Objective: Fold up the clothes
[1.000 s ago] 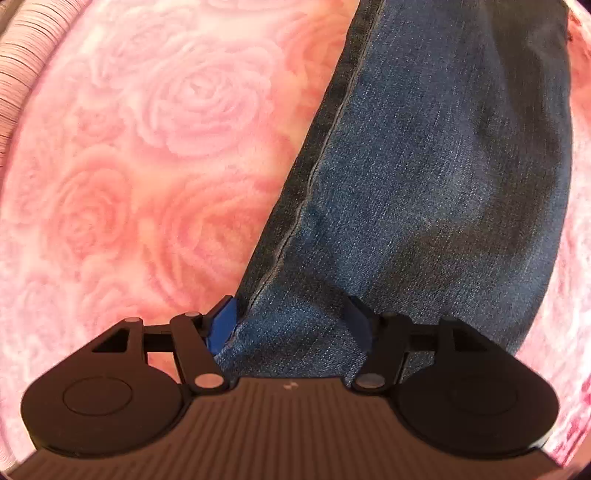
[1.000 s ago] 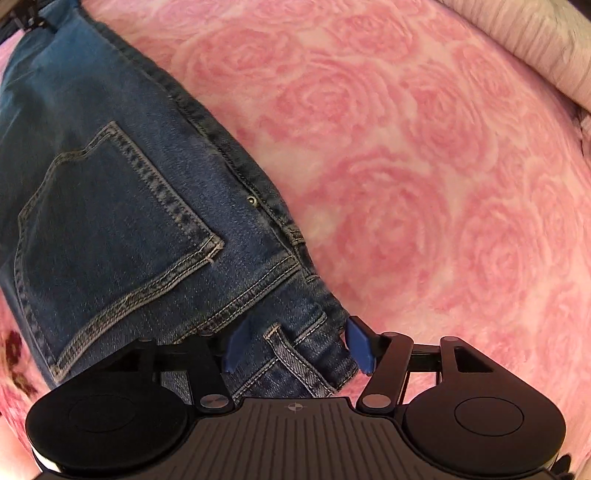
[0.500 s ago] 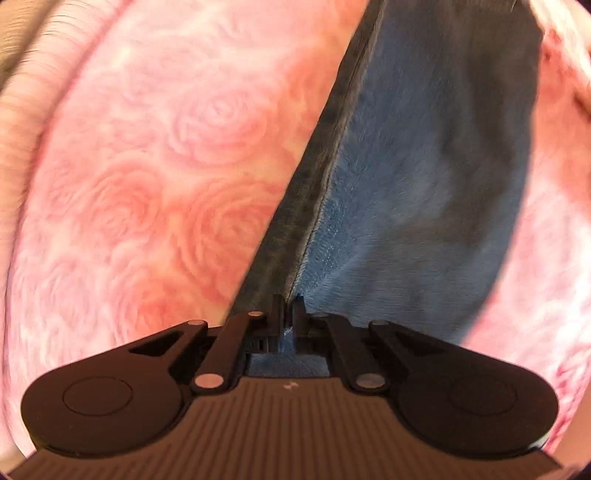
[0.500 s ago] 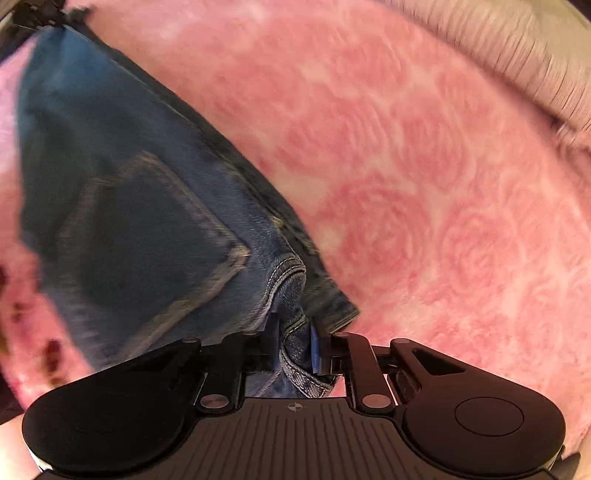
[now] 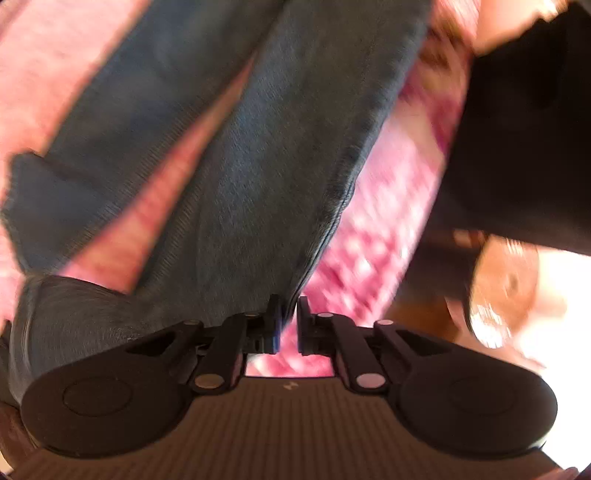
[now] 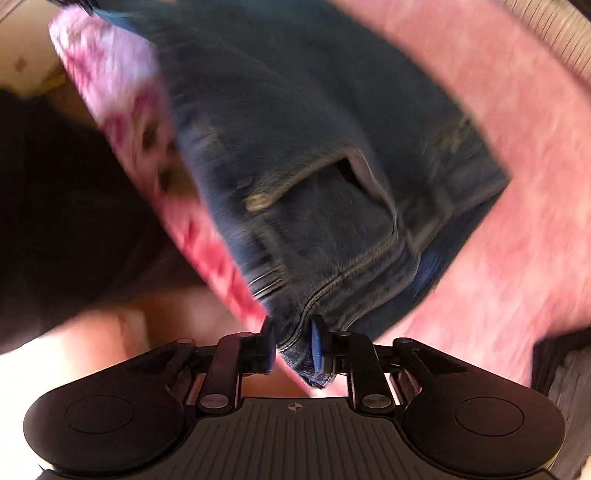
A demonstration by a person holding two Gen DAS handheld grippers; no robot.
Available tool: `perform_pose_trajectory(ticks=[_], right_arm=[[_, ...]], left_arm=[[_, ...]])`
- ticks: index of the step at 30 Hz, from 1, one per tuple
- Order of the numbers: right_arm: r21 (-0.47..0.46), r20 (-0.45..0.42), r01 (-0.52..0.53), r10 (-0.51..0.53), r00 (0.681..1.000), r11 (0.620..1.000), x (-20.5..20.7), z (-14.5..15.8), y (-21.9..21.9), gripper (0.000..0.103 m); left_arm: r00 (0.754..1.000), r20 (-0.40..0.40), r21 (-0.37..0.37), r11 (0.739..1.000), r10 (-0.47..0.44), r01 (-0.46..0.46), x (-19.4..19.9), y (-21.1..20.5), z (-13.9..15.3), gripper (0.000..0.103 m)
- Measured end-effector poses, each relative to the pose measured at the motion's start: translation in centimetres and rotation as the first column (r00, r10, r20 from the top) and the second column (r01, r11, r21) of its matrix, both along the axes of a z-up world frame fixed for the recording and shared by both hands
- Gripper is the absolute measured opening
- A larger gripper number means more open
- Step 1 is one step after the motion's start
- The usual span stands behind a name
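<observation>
Blue jeans (image 5: pixel 266 166) hang lifted off the pink rose blanket (image 5: pixel 48 55), both views blurred by motion. My left gripper (image 5: pixel 287 321) pinches the side seam of one leg; its jaws are opening slightly, with denim still between the pads. The other leg (image 5: pixel 110 122) trails to the left. My right gripper (image 6: pixel 293 343) holds the waistband end of the jeans (image 6: pixel 314 147) below a front pocket (image 6: pixel 332 177). Its jaws are also opening a little, and the thick denim stays pressed between them. The blanket (image 6: pixel 498 129) lies beneath.
A person's dark clothing (image 5: pixel 517 129) fills the right of the left wrist view and, as the same dark clothing (image 6: pixel 55 203), the left of the right wrist view. Grey fabric (image 5: pixel 74 325) lies at lower left. A pale striped cover (image 6: pixel 554 33) borders the blanket.
Both grippers shut on the jeans and lifted them, swinging toward the person at the blanket's edge. The denim now hangs instead of lying flat, and a second leg has come into view.
</observation>
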State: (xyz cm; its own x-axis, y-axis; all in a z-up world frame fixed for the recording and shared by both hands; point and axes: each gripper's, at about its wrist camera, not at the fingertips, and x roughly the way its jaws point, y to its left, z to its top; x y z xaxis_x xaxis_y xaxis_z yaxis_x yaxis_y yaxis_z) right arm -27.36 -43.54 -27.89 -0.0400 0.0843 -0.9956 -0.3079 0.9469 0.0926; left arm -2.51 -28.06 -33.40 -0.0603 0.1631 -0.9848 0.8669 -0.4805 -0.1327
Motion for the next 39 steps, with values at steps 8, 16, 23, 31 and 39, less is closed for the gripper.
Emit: perform_pose_trajectory(ticks=[8,16,23,31,39], right_arm=[[0.052,0.099,0.204,-0.208,0.973,0.978,3.3,2.4,-4.2,0.038],[0.005,0.288,0.252,-0.243,0.926,0.968,15.4,-4.4,-10.9,0.047],[-0.014,0.247,0.095,-0.089,0.965,0.995,23.6,-10.4,-14.0,0.049],[0.109,0.138,0.082,-0.097,0.986,0.991,26.1,-13.5,-17.2,0.05],[0.109,0.078,0.059,-0.067,0.995,0.992,25.1,-12.2,-16.4,0.017]], left_arm=[[0.995,0.018,-0.151,0.984,0.097,-0.093,5.6,-7.8,1.1,0.036],[0.993,0.111,-0.338,0.941,0.044,-0.004,8.6,-22.1,-5.2,0.038],[0.987,0.066,-0.238,0.959,-0.145,0.156,8.2,-27.2,-10.5,0.039],[0.971,0.079,-0.211,0.949,-0.224,0.236,7.8,-26.9,-11.0,0.024],[0.982,0.084,-0.265,0.946,-0.17,0.187,8.7,-25.5,-8.3,0.003]])
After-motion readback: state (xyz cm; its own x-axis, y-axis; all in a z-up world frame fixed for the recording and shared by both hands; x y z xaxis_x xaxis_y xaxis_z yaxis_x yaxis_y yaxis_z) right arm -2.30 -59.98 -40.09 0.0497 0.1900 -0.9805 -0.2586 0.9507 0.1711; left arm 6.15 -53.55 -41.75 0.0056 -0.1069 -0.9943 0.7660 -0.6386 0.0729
